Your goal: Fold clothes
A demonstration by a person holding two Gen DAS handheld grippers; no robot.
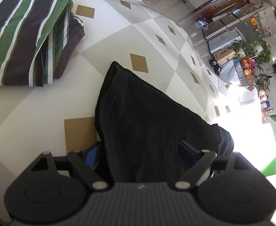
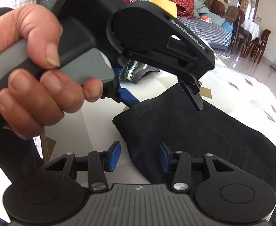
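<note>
A black garment [image 1: 147, 116] lies on the checkered tablecloth [image 1: 119, 43]. In the left wrist view my left gripper [image 1: 140, 150] stands wide open with the cloth bunched between its blue pads [image 1: 92, 155]. In the right wrist view the same black garment [image 2: 203, 131] runs to the right. My right gripper [image 2: 140, 157] is open, and its right pad [image 2: 164, 157] touches the cloth edge. The left gripper [image 2: 162, 98], held by a hand [image 2: 34, 71], straddles the garment's far corner, jaws apart.
A folded green, white and dark striped garment [image 1: 25, 37] lies at the table's far left and shows behind the left gripper in the right wrist view [image 2: 136, 71]. Beyond the table are a bed [image 2: 203, 26], chairs [image 2: 258, 43], plants [image 1: 254, 50] and boxes.
</note>
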